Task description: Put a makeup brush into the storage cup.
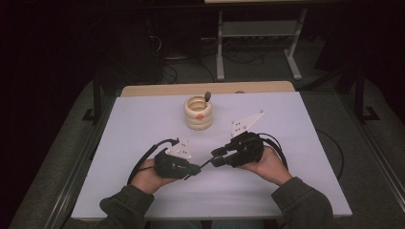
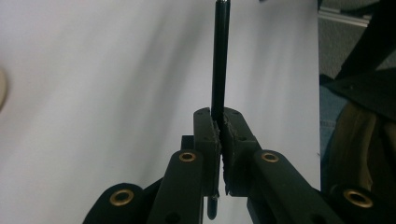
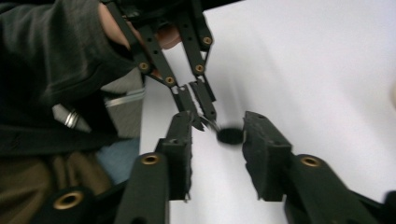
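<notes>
- Black jaws of the left gripper (image 2: pixel 219 135) are pinching a thin black stick (image 2: pixel 220 60), pointing straight ahead.
- Right gripper (image 3: pixel 215 140) is spreading around the stick's far tip (image 3: pixel 229 135), not squeezing it.

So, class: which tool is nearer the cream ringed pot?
Right. The right tool lies just below the cream ringed pot, slightly to its right; the left tool sits lower still, clamped on a thin black rod.
</notes>
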Available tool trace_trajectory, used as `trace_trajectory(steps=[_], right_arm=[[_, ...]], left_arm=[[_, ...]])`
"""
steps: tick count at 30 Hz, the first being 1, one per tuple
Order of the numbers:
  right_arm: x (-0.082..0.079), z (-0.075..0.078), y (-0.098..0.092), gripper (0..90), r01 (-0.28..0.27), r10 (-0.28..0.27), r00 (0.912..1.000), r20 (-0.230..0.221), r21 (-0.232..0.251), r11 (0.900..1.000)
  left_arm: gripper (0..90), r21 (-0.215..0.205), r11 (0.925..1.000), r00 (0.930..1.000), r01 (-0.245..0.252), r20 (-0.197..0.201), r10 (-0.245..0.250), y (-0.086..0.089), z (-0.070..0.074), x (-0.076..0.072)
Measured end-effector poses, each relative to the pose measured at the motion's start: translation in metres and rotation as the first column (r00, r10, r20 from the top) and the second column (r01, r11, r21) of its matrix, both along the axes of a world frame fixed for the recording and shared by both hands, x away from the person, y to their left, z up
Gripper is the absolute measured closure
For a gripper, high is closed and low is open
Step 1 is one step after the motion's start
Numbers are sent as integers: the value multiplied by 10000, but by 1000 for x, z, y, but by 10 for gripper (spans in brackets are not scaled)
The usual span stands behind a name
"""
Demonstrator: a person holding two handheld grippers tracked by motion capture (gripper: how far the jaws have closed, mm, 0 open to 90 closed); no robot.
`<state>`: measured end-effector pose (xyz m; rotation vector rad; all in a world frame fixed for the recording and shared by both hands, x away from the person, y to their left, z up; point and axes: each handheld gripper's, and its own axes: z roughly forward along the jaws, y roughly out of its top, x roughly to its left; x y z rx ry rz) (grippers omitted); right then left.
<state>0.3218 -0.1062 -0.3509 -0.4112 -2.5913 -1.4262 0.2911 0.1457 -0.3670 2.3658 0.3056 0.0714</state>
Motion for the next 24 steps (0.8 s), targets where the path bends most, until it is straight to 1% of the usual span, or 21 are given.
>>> trace_trajectory(steps=[4,5,8,9,10,12,14,16,17,18,20,21,22,24], right_arm=[[1,-5,0,607,212,-211,9998,-32,336,9992],[1,-6,0,613,234,-234,9997,-22,394,9989],[1,-7,3,643,276,-281,9996,84,513,9983],[1,-7,4,660,288,-293,9995,85,540,9981],[1,-7,5,680,294,-298,9995,71,599,9978],[2,-8,5,723,296,-300,9995,48,654,9974],[3,-9,6,761,233,-230,9997,-56,712,9972],[3,-9,7,817,190,-187,9998,-48,760,9969],[4,-9,7,826,129,-127,9999,-29,839,9964],[4,-9,7,833,95,-83,9999,-130,887,9960],[5,-9,7,842,37,-20,9998,-193,914,9958],[5,-9,8,843,31,-14,9998,-196,881,9961],[5,-9,8,845,59,-48,9999,-147,777,9970],[5,-8,7,846,61,-49,9999,-161,728,9973]], left_arm=[[851,-267,9994,9997,-225,14,225,2,3,2],[851,-268,9993,9997,-257,56,259,2,3,3],[851,-312,9990,9994,-332,-22,331,2,3,3],[851,-269,9992,9995,-312,-23,311,2,4,4],[850,-347,9988,9994,-351,-85,348,1,3,4],[850,-436,9984,9993,-372,-85,369,1,4,4],[850,-432,9985,9994,-337,-79,334,0,4,4],[849,-425,9986,9995,-322,-75,319,-1,4,4],[848,-393,9987,9995,-321,-60,319,-1,4,4],[846,-403,9986,9994,-345,-57,343,-1,4,4],[839,-418,9984,9992,-386,-57,384,-1,3,4],[829,-419,9982,9990,-429,-118,425,-1,3,4],[797,-429,9981,9989,-440,-148,434,-1,2,5],[769,-361,9981,9986,-504,-157,498,0,0,5]])
